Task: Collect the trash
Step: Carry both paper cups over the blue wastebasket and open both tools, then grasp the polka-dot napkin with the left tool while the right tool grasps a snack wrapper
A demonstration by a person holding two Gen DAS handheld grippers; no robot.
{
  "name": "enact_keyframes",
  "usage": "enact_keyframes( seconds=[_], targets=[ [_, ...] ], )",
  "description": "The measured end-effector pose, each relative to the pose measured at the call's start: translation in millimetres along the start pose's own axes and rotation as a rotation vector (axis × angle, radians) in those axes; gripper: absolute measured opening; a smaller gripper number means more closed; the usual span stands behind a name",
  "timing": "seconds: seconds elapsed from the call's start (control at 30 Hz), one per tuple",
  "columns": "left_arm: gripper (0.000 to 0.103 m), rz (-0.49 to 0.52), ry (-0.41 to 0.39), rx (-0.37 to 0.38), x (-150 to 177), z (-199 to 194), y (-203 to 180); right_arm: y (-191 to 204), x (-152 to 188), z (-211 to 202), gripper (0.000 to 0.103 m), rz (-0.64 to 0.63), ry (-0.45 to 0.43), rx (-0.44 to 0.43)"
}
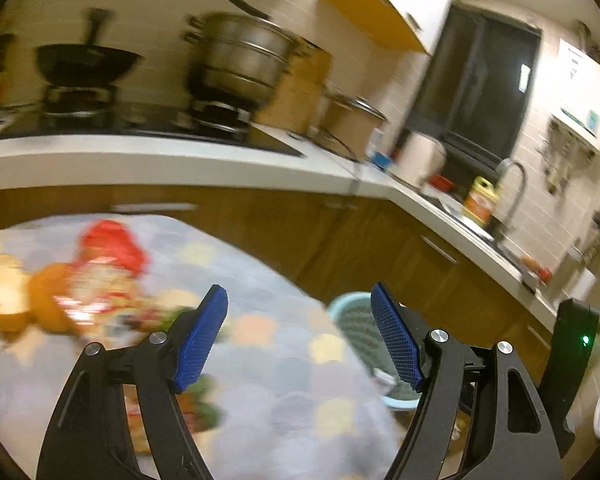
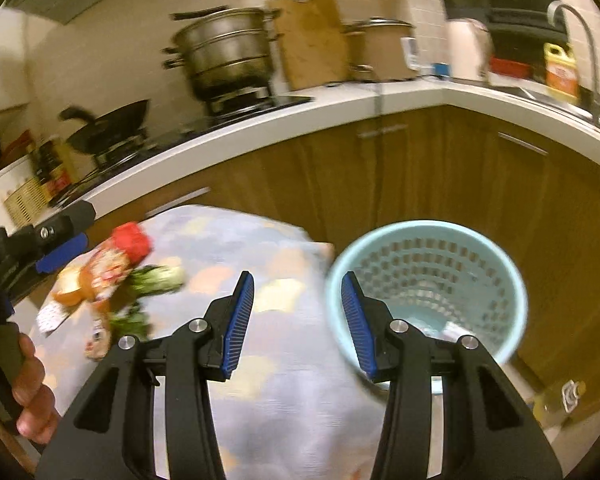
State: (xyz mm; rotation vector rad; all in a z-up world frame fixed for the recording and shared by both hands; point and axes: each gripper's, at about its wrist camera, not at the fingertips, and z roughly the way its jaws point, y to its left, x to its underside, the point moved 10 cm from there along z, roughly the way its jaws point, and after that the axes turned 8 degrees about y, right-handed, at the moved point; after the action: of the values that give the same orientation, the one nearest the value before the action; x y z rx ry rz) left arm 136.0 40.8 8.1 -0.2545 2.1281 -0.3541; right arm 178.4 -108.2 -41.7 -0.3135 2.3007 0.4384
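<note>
Red-wrapped trash (image 2: 112, 268) lies left of the right gripper's (image 2: 298, 320) spread jaws.

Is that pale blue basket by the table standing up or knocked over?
Upright. The basket stands on the floor beside the table, its round mouth facing up; the right wrist view looks down to its bottom.

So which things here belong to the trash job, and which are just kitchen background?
Job:
- red wrapper
- orange peel
- leafy greens
- blue basket
- left hand-held gripper, open
- right hand-held gripper, open

Background:
- steamer pot
- black wok
- cutting board
- faucet
</note>
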Motion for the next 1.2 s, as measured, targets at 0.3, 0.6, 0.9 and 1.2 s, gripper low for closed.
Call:
enact_keyframes(
  seconds=[0.3,0.6,0.9,1.2],
  targets=[
    [0.073,-0.181,-0.083,-0.213,3.1,-80.3,131.7,118.0,27.8,29.4,0.042,-0.161,0.032,-0.127],
    [0.073,-0.284,-0.046,-0.289,19.2,-102.6,218.4,182.0,53.7,52.3,0.033,-0.252,0.059,-0.185],
    [0.086,-0.317,0.082,-0.369,54.6,-107.0,282.1,180.6,58.2,63.7,0.033,-0.253,0.085,-0.178],
    [0.072,-0.327,0.186,-0.371,69.5,-69.3,293.9,182.3,58.6,67.6,0.033,-0.27,0.089,-0.169]
  ],
)
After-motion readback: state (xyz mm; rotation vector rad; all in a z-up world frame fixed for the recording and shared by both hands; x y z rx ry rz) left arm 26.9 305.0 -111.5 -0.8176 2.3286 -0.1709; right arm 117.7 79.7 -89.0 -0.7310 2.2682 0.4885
